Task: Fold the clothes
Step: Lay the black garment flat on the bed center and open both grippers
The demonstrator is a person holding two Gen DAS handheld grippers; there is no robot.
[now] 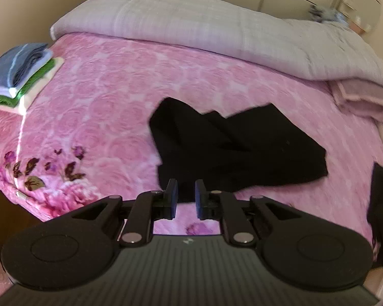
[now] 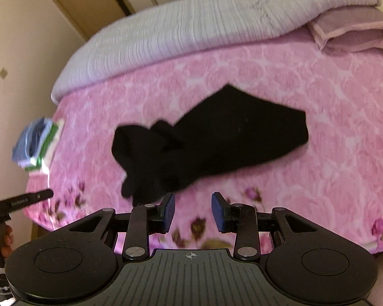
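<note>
A black garment (image 1: 232,150) lies crumpled on the pink floral bedspread (image 1: 109,107); it also shows in the right wrist view (image 2: 212,142). My left gripper (image 1: 186,199) is open and empty, just short of the garment's near edge. My right gripper (image 2: 192,211) is open and empty, hovering above the bedspread (image 2: 319,165) near the garment's near edge. The left gripper's body (image 2: 20,201) shows at the left edge of the right wrist view, held by a hand.
A stack of folded clothes (image 1: 20,74) sits at the bed's left edge, seen also in the right wrist view (image 2: 38,145). A lilac quilt (image 1: 191,23) lies along the far side. A folded mauve blanket (image 1: 362,99) is at the right. Another dark item (image 1: 380,211) hangs at the right edge.
</note>
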